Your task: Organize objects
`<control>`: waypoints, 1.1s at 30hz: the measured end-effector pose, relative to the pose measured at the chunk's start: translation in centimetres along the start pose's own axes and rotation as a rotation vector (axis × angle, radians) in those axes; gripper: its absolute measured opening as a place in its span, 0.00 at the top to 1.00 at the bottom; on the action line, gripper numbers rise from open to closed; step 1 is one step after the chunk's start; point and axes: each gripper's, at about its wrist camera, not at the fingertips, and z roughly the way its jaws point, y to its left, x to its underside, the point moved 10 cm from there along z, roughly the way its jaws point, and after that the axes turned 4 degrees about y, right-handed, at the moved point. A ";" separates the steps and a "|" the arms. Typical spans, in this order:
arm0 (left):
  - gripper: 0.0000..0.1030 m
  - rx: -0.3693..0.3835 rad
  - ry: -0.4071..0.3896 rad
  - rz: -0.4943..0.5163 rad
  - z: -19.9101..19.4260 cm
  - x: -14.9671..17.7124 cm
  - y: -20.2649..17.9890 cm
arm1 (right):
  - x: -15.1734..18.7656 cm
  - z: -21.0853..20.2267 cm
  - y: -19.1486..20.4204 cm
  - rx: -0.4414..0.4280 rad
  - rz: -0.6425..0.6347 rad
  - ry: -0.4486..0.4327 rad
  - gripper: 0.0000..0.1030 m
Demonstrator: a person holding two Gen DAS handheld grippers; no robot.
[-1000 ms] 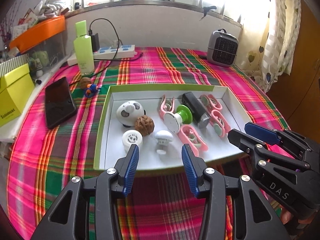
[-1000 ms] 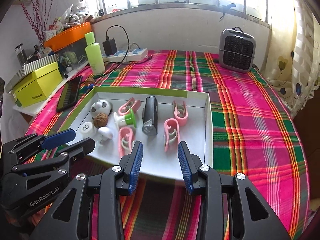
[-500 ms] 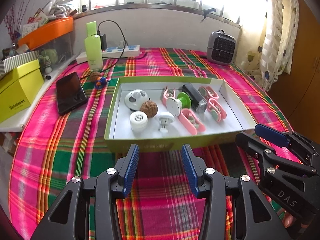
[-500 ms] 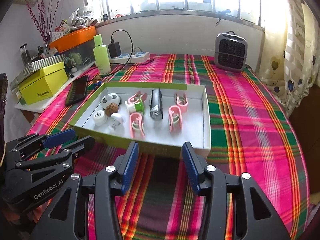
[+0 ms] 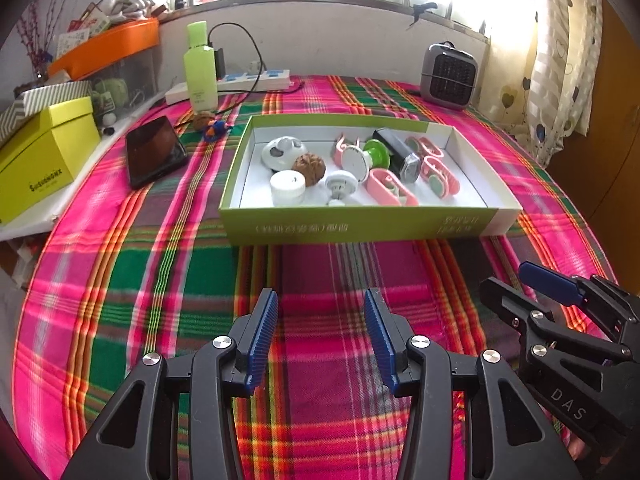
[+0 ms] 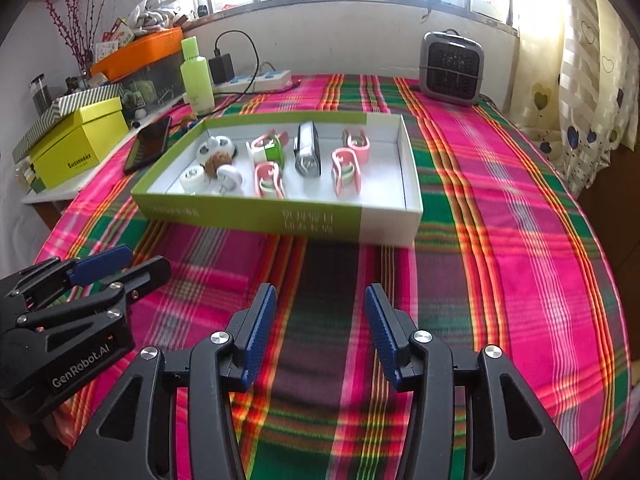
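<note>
A shallow green-and-white box (image 5: 360, 228) (image 6: 240, 212) sits mid-table on the plaid cloth. Inside lie a spotted white ball (image 5: 282, 151), a walnut (image 5: 309, 165), a white cap (image 5: 287, 187), a white mushroom-shaped piece (image 5: 340, 185), a green-and-white suction piece (image 5: 366, 156), a black torch (image 5: 398, 152) (image 6: 307, 148) and several pink clips (image 5: 390, 187) (image 6: 346, 168). My left gripper (image 5: 320, 308) (image 6: 136, 258) hovers open over bare cloth in front of the box. My right gripper (image 6: 320, 300) (image 5: 516, 280) stands open beside it, also short of the box. Both are empty.
Left of the box lie a black phone (image 5: 154, 150), a small nut with a blue-orange toy (image 5: 214, 126), a yellow box (image 5: 44, 160) and an orange-lidded bin (image 5: 108, 46). A green bottle (image 5: 200, 68), a power strip (image 5: 256, 78) and a grey heater (image 5: 450, 70) line the back wall.
Both grippers have drawn back from over the box's front edge toward the near side of the table. The right jaws have spread a little wider.
</note>
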 end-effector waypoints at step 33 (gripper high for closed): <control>0.46 -0.024 0.022 0.029 1.0 1.5 -0.6 | 1.7 0.7 -0.9 0.086 0.016 0.047 0.38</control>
